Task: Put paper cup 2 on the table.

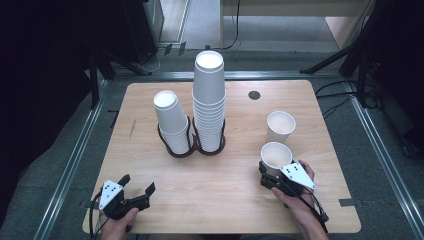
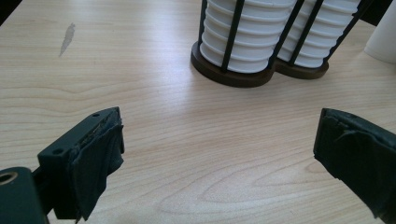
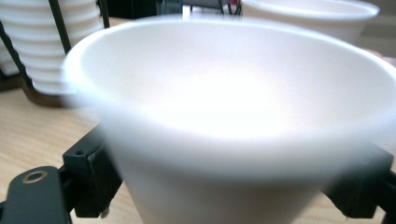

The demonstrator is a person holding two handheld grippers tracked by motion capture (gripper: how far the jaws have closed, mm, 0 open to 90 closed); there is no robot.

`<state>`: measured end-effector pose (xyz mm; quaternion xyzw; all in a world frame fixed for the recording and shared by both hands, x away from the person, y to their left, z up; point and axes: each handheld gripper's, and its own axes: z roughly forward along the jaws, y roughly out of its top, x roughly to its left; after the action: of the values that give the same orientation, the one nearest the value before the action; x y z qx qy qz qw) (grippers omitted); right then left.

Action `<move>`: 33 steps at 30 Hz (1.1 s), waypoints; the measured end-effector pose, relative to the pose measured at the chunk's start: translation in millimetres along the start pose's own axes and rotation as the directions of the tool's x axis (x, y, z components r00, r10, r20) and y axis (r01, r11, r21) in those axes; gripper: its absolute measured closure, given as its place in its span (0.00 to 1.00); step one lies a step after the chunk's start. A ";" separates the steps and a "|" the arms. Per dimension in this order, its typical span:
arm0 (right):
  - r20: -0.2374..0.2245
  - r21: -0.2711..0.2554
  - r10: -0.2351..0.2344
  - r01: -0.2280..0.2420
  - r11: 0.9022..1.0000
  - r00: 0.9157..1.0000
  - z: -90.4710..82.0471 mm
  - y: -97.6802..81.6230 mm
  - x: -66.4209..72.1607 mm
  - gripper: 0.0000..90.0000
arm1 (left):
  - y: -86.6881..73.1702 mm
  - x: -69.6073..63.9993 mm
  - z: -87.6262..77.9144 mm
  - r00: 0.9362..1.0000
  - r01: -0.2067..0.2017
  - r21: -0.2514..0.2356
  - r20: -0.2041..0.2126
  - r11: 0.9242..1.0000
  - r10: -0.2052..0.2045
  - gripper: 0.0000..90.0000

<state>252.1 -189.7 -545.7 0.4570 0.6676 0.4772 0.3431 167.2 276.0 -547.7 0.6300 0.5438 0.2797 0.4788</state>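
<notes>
1. The right gripper (image 1: 274,172), at about five o'clock on the wooden table (image 1: 210,200), has a white paper cup (image 1: 276,156) upright between its jaws; whether the pads press on it I cannot tell.
2. A second paper cup (image 1: 280,126) stands just beyond, toward one o'clock of the first.
3. The left gripper (image 1: 136,186), at seven o'clock, rests with jaws spread wide on nothing.
4. Two stacks of upturned cups (image 1: 207,100) sit in a dark rack (image 1: 192,148) at centre.

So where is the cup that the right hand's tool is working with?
In the high view the cup stands upright near the table's front right, between the jaws of the right gripper, just in front of a second loose cup.
</notes>
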 end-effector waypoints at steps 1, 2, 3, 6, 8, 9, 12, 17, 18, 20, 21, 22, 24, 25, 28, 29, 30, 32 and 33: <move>-0.001 0.006 -0.007 0.007 1.000 1.000 0.3 -1.2 -0.1 0.13 | -0.1 0.0 0.1 1.000 0.001 0.000 0.000 1.000 -0.001 0.02; 0.000 0.011 -0.006 0.006 1.000 1.000 0.3 -1.9 0.1 0.13 | -0.2 0.1 0.2 1.000 0.001 0.000 0.000 1.000 -0.001 0.02; -0.001 0.015 -0.006 0.006 1.000 1.000 0.2 -2.2 0.2 0.12 | -0.5 -0.1 0.3 1.000 0.002 0.000 0.000 1.000 -0.002 0.02; -0.020 0.021 -0.009 0.009 1.000 1.000 -1.4 -1.9 0.7 0.06 | -0.9 -0.6 0.7 1.000 0.003 0.000 0.001 1.000 -0.003 0.02; -0.038 0.036 -0.015 0.016 0.999 0.999 -2.9 -1.6 1.3 0.00 | -0.9 -0.8 1.1 1.000 0.007 -0.002 0.003 1.000 -0.007 0.02; -0.045 0.039 -0.011 0.013 0.999 0.999 -4.4 -1.3 1.4 0.00 | -0.9 -0.8 1.5 1.000 0.003 -0.001 0.003 1.000 -0.003 0.02; -0.059 0.035 -0.001 0.003 0.999 0.998 -9.9 -0.4 0.8 0.00 | -1.4 0.2 2.1 1.000 0.013 -0.002 0.003 1.000 -0.013 0.02; -0.062 0.039 -0.030 0.033 0.999 0.998 -17.5 -2.6 -0.9 0.00 | -1.5 0.7 1.7 1.000 0.010 -0.002 0.001 1.000 -0.010 0.02; -0.062 0.041 -0.033 0.035 0.999 0.998 -19.4 -2.7 -1.3 0.00 | -1.6 1.0 1.7 1.000 0.011 -0.002 0.002 1.000 -0.011 0.02; -0.054 0.040 -0.036 0.038 0.998 0.998 -23.6 -2.8 -2.6 0.00 | -1.7 1.2 2.3 1.000 0.013 -0.001 0.003 1.000 -0.013 0.02; -0.058 0.036 -0.038 0.040 0.999 0.998 -26.1 -2.7 -3.7 0.00 | -1.7 1.1 2.7 1.000 0.013 0.000 0.004 1.000 -0.013 0.02; -0.064 0.032 -0.043 0.045 0.998 0.997 -28.5 -2.6 -5.0 0.00 | -1.9 0.9 3.0 1.000 0.012 0.000 0.004 1.000 -0.012 0.02; -0.066 0.028 -0.041 0.043 0.999 0.997 -33.3 -2.6 -7.3 0.00 | -2.2 0.1 3.3 1.000 0.005 0.002 0.004 1.000 -0.005 0.02; -0.071 0.024 -0.045 0.047 0.999 0.996 -35.8 -2.7 -8.9 0.00 | -2.3 -0.3 3.5 1.000 0.004 0.001 0.004 1.000 -0.004 0.02; -0.065 0.013 -0.047 0.048 0.999 0.997 -41.8 -2.5 -14.2 0.00 | -2.4 -0.5 3.7 1.000 0.000 0.001 0.004 1.000 0.000 0.02; -0.061 0.012 -0.043 0.044 0.999 0.997 -43.8 -2.5 -16.0 0.00 | -2.4 -0.5 3.7 1.000 0.001 0.000 0.004 1.000 -0.001 0.02; -0.056 0.011 -0.040 0.041 0.999 0.998 -45.6 -2.7 -18.1 0.00 | -2.4 -0.4 3.6 1.000 0.003 -0.001 0.005 1.000 -0.003 0.02; -0.052 0.001 -0.035 0.035 0.999 0.998 -49.2 -3.7 -22.6 0.00 | -2.6 -0.7 3.6 1.000 0.001 -0.001 0.006 1.000 -0.001 0.02; -0.045 0.002 -0.033 0.033 0.999 0.998 -50.9 -4.1 -25.0 0.00 | -2.6 -0.8 3.6 1.000 0.001 -0.001 0.005 1.000 -0.001 0.02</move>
<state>214.1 -230.1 -533.3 0.4357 0.6833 0.4806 0.3350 169.1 274.0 -551.3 0.6301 0.5428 0.2781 0.4806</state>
